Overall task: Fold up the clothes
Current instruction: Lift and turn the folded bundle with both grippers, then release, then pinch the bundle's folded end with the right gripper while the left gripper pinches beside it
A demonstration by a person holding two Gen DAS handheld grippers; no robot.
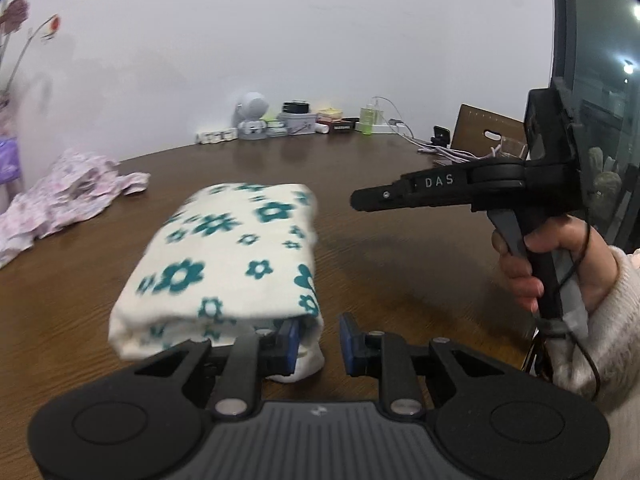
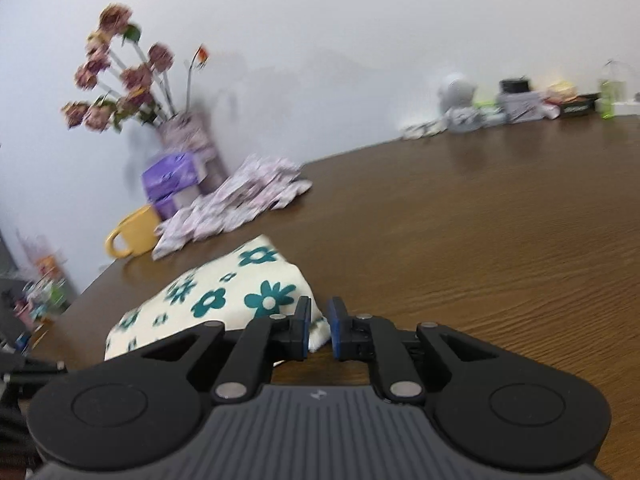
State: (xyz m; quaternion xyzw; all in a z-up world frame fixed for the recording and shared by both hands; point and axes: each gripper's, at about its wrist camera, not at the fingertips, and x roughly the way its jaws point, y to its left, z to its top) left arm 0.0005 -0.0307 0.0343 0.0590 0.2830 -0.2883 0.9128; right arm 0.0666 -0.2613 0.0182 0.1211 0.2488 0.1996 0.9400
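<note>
Centrally, the folded cream cloth (image 1: pixel 232 264) with teal flowers lies on the brown table (image 1: pixel 420 280), lower middle of both frames. Left gripper (image 1: pixel 319 345) jaws apart, empty, at its near corner. Right gripper (image 2: pixel 319 328) jaws slightly apart, empty. Only the right view shows the yellow mug (image 2: pixel 134 232) and flower vase (image 2: pixel 192 140); only the left shows the hand (image 1: pixel 560 256).

Readable only: white letters "DAS" on the black side of the right gripper (image 1: pixel 362 202), seen from the left wrist view. Small pale logo mark on each ribbed grey gripper body, not legible. Labels on far boxes (image 1: pixel 298 122) too blurred.
</note>
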